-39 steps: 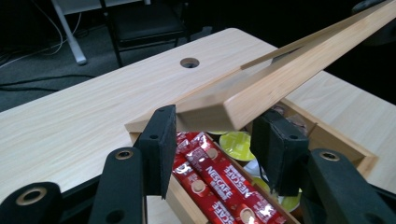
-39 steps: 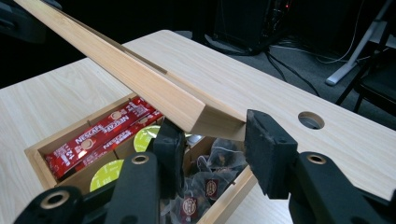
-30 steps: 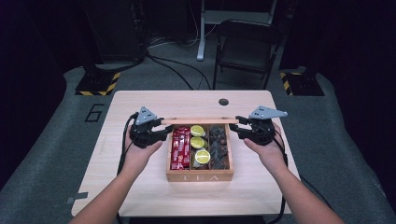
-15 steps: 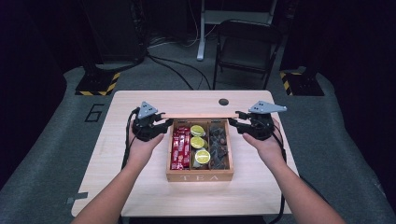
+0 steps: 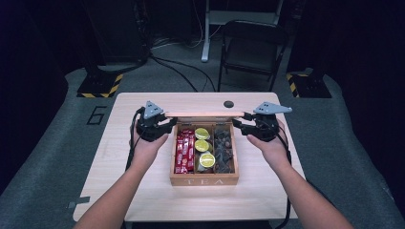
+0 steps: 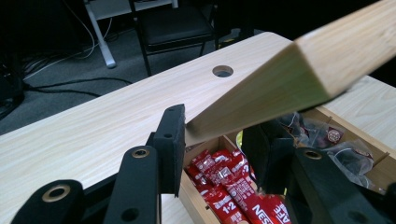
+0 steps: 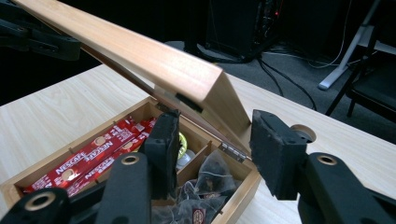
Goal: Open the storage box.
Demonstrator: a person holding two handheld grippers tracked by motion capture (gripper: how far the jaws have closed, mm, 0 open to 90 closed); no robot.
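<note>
- Wooden tea box (image 5: 204, 180) sits near the middle of the table (image 5: 119, 191), its hinged lid (image 5: 204, 114) raised at the far edge and standing over the back of the box.
- At the lid's left end, the left gripper (image 5: 165, 125) has its jaws partly spread on either side of the lid's corner; in the left gripper view (image 6: 219, 140) the lid (image 6: 299, 79) passes between them, one pad just at the wood, but I cannot tell whether they press on it. These jaws have just been closing.
- At the lid's right end, the right gripper (image 5: 239, 125) also stands partly spread; in the right gripper view (image 7: 215, 140) the lid's end (image 7: 154, 60) lies in the gap with clear space to both pads, so it is not pinched. These jaws have just been opening.
- Compared with a second ago, the lid stands about the same, both hands are in nearly the same spots beside it, and the right jaws have let go their tighter set.
- Inside the box, counted from the lid's left end: red coffee sticks (image 5: 184, 150) in the first compartment, round green-topped capsules (image 5: 203, 146) in the middle one, dark tea bags (image 5: 223, 147) in the last.
- Beyond the lid, a round hole (image 5: 229, 103) shows in the tabletop.
</note>
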